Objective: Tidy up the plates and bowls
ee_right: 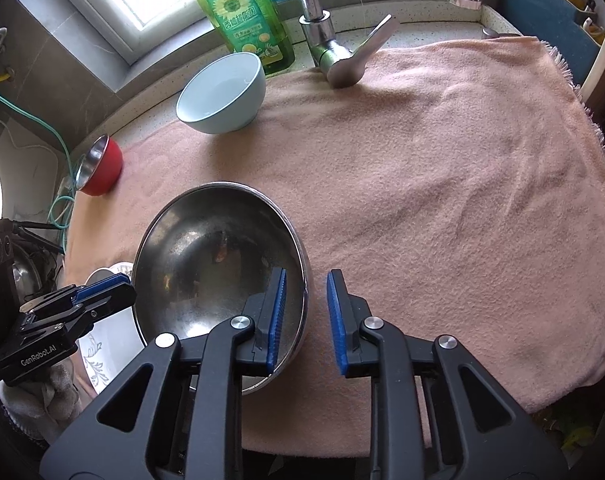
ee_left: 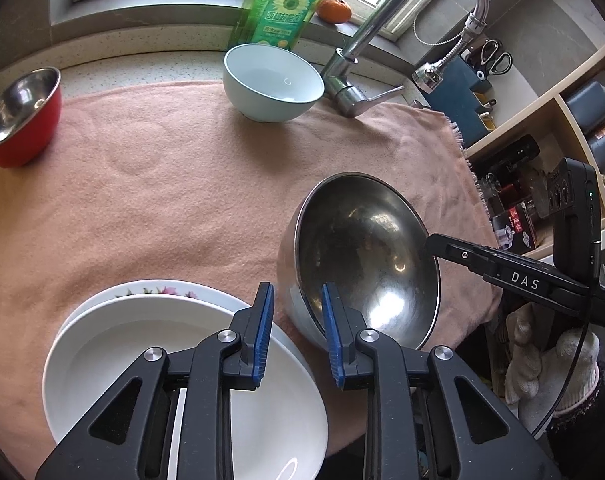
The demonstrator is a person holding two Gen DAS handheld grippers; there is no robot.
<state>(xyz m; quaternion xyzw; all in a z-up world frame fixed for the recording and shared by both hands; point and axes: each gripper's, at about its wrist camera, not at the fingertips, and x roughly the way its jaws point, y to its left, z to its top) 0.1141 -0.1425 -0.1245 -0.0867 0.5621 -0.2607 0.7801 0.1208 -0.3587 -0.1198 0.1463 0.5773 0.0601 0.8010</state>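
At six o'clock both grippers, left (ee_left: pixel 296 334) and right (ee_right: pixel 306 322), straddle the steel bowl (ee_left: pixel 366 260) rim, jaws parted, gripping nothing; it could tip onto the plates (ee_left: pixel 150 360)

Pink towel (ee_right: pixel 422 168) over counter, bearing steel bowl (ee_right: pixel 218 256), blue bowl (ee_right: pixel 222 94), red bowl (ee_right: pixel 100 166), stacked plates (ee_left: pixel 150 360)

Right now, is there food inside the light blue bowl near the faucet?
No, the light blue bowl shows only its bare, clean inside.
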